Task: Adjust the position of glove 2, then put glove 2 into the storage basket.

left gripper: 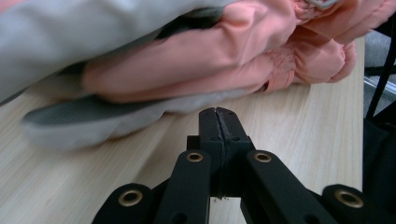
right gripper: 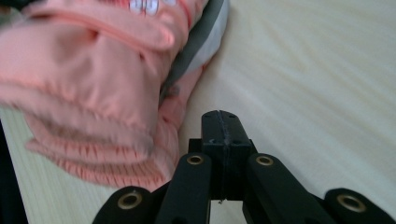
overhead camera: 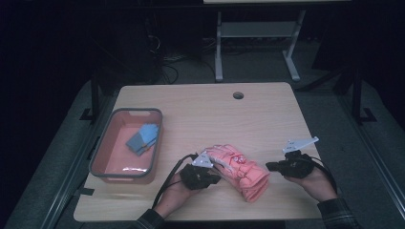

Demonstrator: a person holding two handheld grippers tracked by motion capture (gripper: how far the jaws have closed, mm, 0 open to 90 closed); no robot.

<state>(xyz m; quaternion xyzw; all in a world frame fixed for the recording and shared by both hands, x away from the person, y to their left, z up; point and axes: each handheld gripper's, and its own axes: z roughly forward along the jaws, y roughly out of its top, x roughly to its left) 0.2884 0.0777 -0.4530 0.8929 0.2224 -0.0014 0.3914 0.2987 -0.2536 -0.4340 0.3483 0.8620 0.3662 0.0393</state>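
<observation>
A pair of pink padded gloves (overhead camera: 241, 169) with grey palms lies on the wooden table (overhead camera: 215, 114), near its front edge. My left gripper (overhead camera: 217, 179) sits at the gloves' left side, jaws shut with nothing between them. In the left gripper view the shut jaw tips (left gripper: 218, 114) rest just short of the grey and pink gloves (left gripper: 210, 60). My right gripper (overhead camera: 270, 166) is to the right of the gloves, a short gap away, also shut and empty. In the right gripper view its tips (right gripper: 220, 116) point past the pink cuff (right gripper: 93, 107).
A grey-rimmed pink bin (overhead camera: 125, 145) stands at the table's left and holds a folded blue cloth (overhead camera: 142, 137). A round cable hole (overhead camera: 238, 95) is at the far edge. A metal table frame (overhead camera: 258, 43) stands on the floor beyond.
</observation>
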